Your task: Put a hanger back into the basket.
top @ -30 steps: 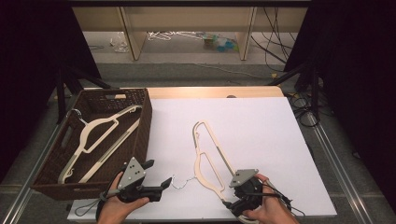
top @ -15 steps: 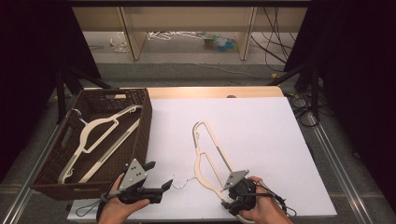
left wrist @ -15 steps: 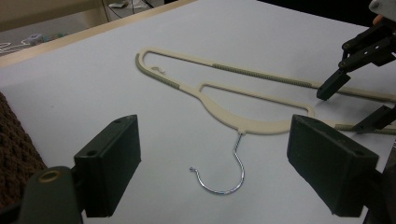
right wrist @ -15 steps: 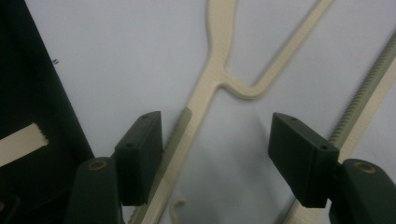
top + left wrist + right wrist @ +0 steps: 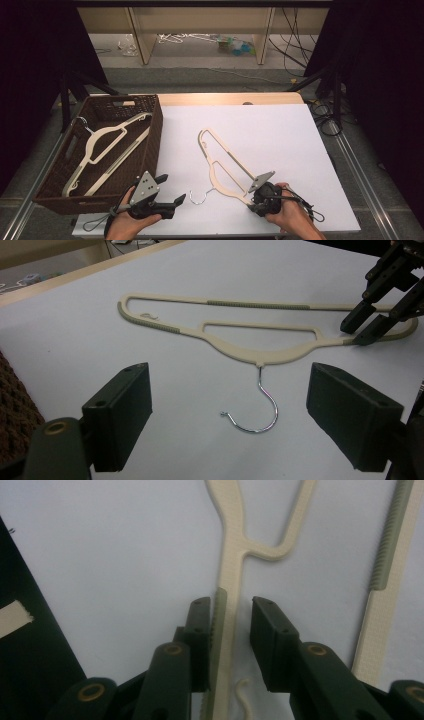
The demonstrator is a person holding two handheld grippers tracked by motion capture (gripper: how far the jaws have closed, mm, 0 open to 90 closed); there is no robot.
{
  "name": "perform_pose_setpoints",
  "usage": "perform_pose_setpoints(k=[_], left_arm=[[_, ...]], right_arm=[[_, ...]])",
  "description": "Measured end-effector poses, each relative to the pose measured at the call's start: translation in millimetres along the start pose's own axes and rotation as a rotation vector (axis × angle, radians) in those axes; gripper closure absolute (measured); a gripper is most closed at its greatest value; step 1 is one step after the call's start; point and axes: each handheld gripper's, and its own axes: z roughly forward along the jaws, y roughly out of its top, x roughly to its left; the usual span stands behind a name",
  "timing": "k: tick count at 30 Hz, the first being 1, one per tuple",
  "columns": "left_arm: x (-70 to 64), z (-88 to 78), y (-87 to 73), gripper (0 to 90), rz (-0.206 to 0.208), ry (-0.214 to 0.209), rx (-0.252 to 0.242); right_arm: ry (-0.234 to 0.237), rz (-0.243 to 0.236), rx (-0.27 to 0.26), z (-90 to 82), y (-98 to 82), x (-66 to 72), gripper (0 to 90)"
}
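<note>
a cream hanger (image 5: 222, 162) with a chrome hook lies flat on the white table (image 5: 300, 140). the right gripper (image 5: 260, 196) has just been closing, jaws astride its arm, one pad touching. left gripper (image 5: 172, 192) gapes empty. two more hangers (image 5: 100, 145) sit in one basket (image 5: 150, 145).

On the table (image 5: 300, 150), the hanger (image 5: 225, 165) lies near the centre, its hook (image 5: 197, 196) pointing to 7 o'clock. The basket (image 5: 150, 145) stands at 9 o'clock from it, with two more hangers (image 5: 105, 142) inside. The left gripper (image 5: 172, 202) sits at 7 o'clock of the hanger, beside the hook; the right gripper (image 5: 254, 200) at 5 o'clock, straddling the hanger's near arm.
</note>
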Motion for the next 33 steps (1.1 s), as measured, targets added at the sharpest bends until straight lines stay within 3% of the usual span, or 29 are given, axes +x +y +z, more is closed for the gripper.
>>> perform_pose_setpoints(k=[6, 9, 18, 23, 25, 26, 33], left_arm=[[-1.2, 1.8, 0.0, 18.5, 0.009, -0.003, 0.005], [-2.0, 2.7, 0.0, 18.5, 0.01, -0.004, 0.009], [-2.1, 2.4, -0.1, 18.8, 0.01, -0.002, 0.008], [-2.3, 2.6, -0.1, 18.9, 0.019, -0.004, 0.008], [-3.0, 3.4, -0.6, 18.9, 0.001, -0.008, 0.005], [-2.6, 3.3, -0.6, 19.0, 0.011, -0.008, 0.006], [-1.9, 4.0, -1.0, 19.0, 0.029, -0.006, 0.017]], right_arm=[[0.039, 0.055, 0.021, 0.0, 1.9, -8.7, 77.7], [0.058, 0.069, 0.037, 0.7, 4.1, -8.8, 70.6], [0.035, 0.056, 0.098, 2.2, 12.0, -8.3, 75.3], [0.031, 0.058, 0.099, 2.4, 11.8, -7.8, 76.1], [0.02, 0.026, 0.104, 2.7, 13.1, -6.8, 78.3], [0.016, 0.028, 0.107, 2.5, 13.6, -6.3, 78.8], [0.042, 0.023, 0.103, 0.4, 12.7, -12.0, 79.2]])
